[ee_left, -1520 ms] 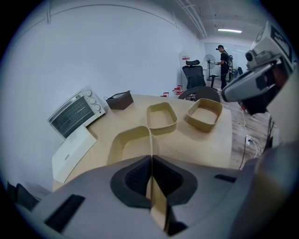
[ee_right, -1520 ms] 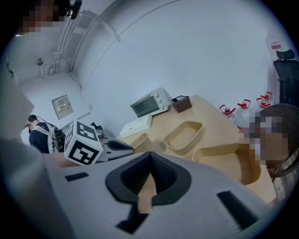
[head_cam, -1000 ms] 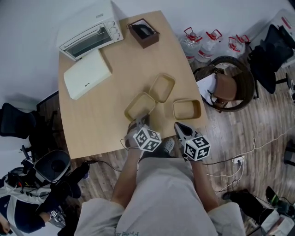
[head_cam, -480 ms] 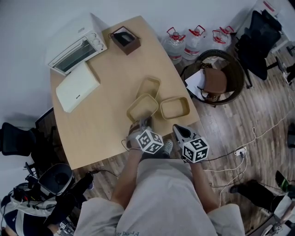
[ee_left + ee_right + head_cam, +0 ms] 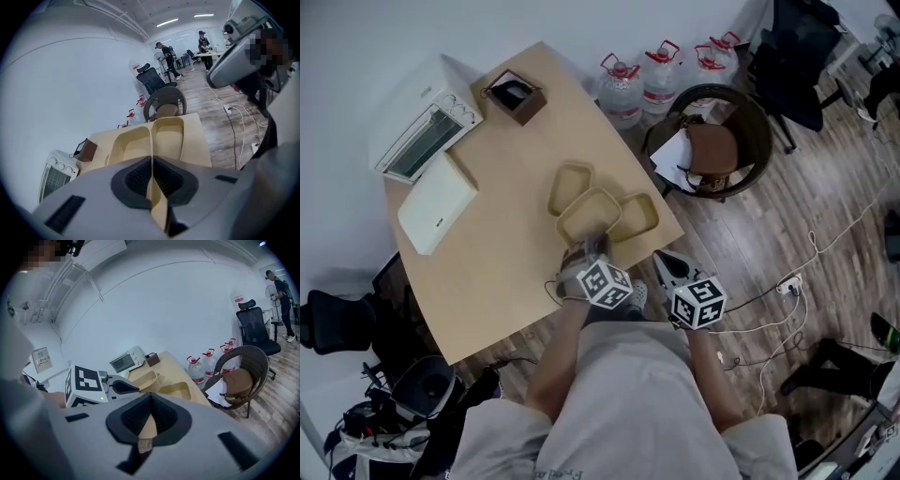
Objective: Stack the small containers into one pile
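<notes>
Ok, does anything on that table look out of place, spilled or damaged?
Nothing looks spilled or broken. One thing stands out: the right container sits very near the corner of the table, close to its edge. The left claw is clamped on the rim of the middle container.
</notes>
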